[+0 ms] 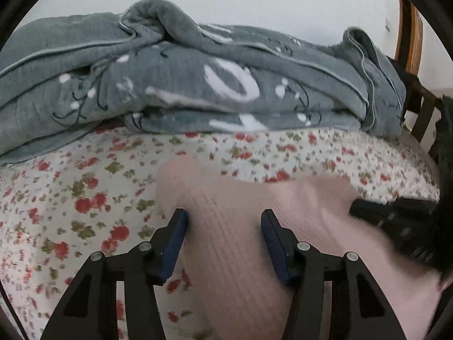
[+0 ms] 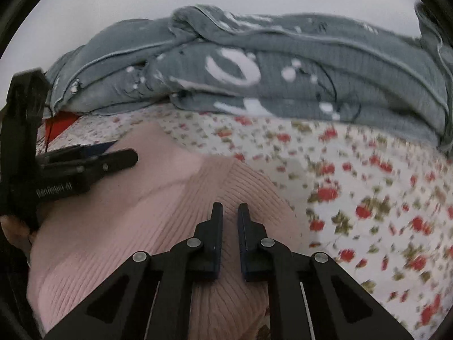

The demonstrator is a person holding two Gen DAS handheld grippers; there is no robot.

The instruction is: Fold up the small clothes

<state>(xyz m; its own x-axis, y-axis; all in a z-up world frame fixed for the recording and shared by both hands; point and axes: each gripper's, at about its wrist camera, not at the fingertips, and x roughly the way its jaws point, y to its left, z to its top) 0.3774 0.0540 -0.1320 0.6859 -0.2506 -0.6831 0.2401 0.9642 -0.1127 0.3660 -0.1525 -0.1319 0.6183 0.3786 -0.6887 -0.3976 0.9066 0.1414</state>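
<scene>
The left gripper (image 1: 223,216) stands released, its blue pads (image 1: 175,243) apart over the ribbed pink garment (image 1: 240,240) with cloth between them but not pinched; the right gripper (image 2: 230,212) has its jaws drawn almost together above the same garment, and whether any fabric is caught in the narrow slit I cannot tell. The pink garment lies flat on the floral bedsheet (image 1: 85,198), on the near side of the crumpled grey blanket (image 1: 198,85), which is heaped along the far part of the sheet. A wooden chair (image 1: 410,42) stands past the blanket's right end.
</scene>
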